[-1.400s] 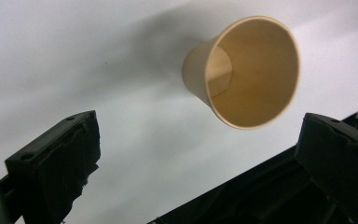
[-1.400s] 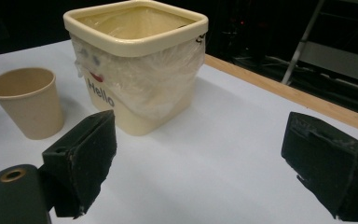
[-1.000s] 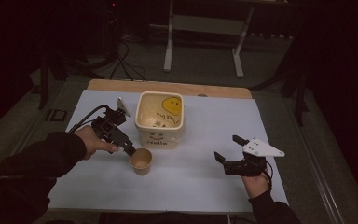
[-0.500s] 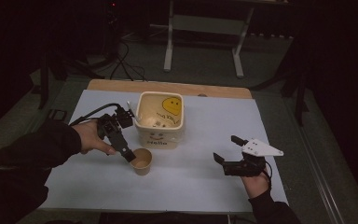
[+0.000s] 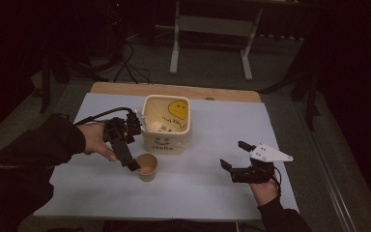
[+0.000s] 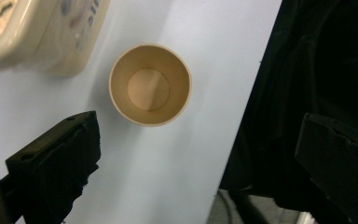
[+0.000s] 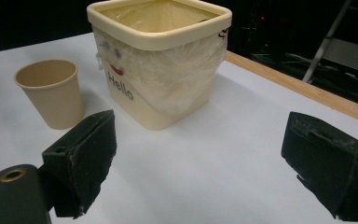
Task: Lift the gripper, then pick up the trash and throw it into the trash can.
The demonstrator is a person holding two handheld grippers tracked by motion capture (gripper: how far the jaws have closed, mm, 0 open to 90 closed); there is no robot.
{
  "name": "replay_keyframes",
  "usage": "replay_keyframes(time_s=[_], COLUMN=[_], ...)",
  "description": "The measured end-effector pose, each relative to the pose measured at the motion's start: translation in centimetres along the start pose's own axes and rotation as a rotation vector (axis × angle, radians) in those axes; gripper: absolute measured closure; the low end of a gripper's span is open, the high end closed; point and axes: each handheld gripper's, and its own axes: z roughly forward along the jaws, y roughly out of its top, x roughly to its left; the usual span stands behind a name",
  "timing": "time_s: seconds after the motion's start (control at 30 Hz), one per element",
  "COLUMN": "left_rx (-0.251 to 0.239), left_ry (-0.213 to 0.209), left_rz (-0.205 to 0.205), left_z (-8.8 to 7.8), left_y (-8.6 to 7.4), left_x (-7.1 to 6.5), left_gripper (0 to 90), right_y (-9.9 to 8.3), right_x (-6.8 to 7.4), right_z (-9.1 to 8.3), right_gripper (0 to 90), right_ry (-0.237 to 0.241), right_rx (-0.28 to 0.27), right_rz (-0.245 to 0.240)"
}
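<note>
An empty tan paper cup (image 5: pixel 147 166) (image 6: pixel 150 85) (image 7: pixel 51 93) stands upright on the pale blue table, just in front of a cream square bin (image 5: pixel 166 123) (image 7: pixel 161 65). The bin is lined with clear plastic and marked "Hello". My left gripper (image 5: pixel 131 145) (image 6: pixel 198 123) hangs open above and just left of the cup and tips down at it; its jaws are wide apart and hold nothing. Near the front right of the table, my right gripper (image 5: pixel 233 154) (image 7: pixel 199 119) is open and empty, facing the bin and the cup from a distance.
The table (image 5: pixel 212 121) has a wooden strip (image 5: pixel 174 90) along its far edge. Behind it stand a metal frame (image 5: pixel 210 43) and cables on a dark floor. In the left gripper view, the near table edge (image 6: pixel 242 121) lies close to the cup, with a dark sleeve beyond.
My left gripper has swung toward the cup and tipped downward over it. The right gripper, the cup and the bin have stayed put.
</note>
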Motion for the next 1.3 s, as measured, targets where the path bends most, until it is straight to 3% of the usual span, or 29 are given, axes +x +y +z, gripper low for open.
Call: replay_keyframes(time_s=[0.17,0.37,0.43,0.6,0.83,1.3], left_rx=[0.052,0.053,0.06,0.089,0.102,0.129], left_ry=[0.017,0.006,0.003,0.007,0.018,0.04], left_rz=[0.088,0.115,0.156,0.195,0.199,0.262], left_z=[0.5,0.5,0.6,1.2,2.2,5.6], left_y=[0.5,0.9,1.6,2.2,2.5,2.4], left_x=[-0.5,-0.6,-0.8,-0.9,-0.7,-0.3], left_gripper=[1.1,2.1,2.1,2.1,2.1,2.1], right_y=[0.0,0.0,0.0,0.0,0.0,0.0], right_x=[-0.1,0.1,0.1,0.1,0.1,0.3], right_z=[-0.1,-0.1,-0.2,-0.1,-0.1,0.0], right_gripper=[10.0,10.0,10.0,10.0,10.0,10.0], right_ry=[0.013,0.018,0.022,0.03,0.036,0.058], right_rx=[-0.014,-0.021,-0.031,-0.028,-0.026,-0.014], right_rz=[0.011,-0.006,-0.018,-0.016,-0.01,-0.02])
